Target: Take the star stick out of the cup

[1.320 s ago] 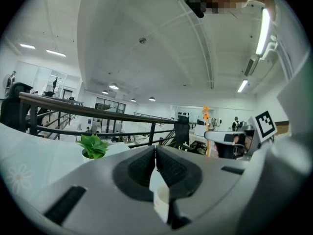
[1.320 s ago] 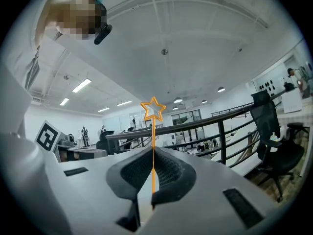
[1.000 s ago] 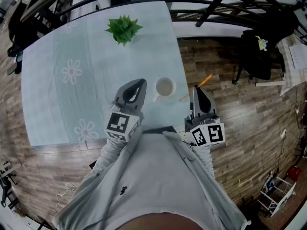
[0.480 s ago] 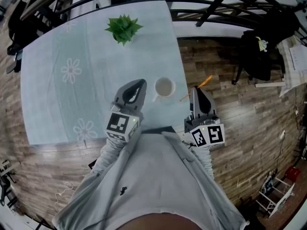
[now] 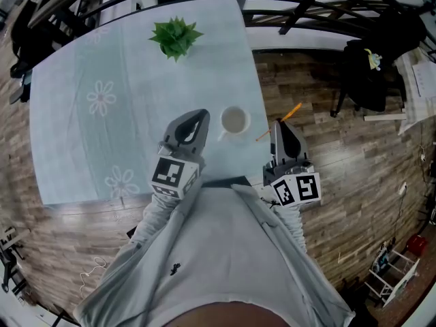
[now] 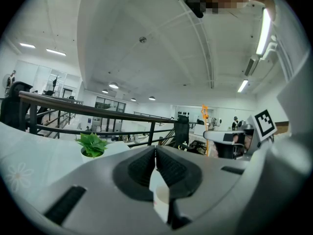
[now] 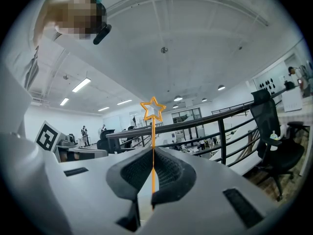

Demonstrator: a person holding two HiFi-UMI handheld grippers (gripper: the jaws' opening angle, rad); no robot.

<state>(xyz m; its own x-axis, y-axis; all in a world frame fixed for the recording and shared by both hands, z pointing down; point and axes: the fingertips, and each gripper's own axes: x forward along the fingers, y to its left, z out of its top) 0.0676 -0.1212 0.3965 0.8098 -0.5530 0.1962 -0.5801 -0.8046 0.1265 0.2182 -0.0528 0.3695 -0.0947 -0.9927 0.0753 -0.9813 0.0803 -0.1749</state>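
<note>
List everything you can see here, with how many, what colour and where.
table: one, pale blue with white flowers, in front of the person
plant: one, green, far side of the table
cup: one, white, near the table's right edge
star stick: one, orange, out of the cup, between the right jaws
railing: one, black, beyond the table
chair: one, black, on the floor at right
floor: brown wood
left hand-held gripper: one, grey, jaws together, left of the cup
right hand-held gripper: one, grey, shut on the star stick
</note>
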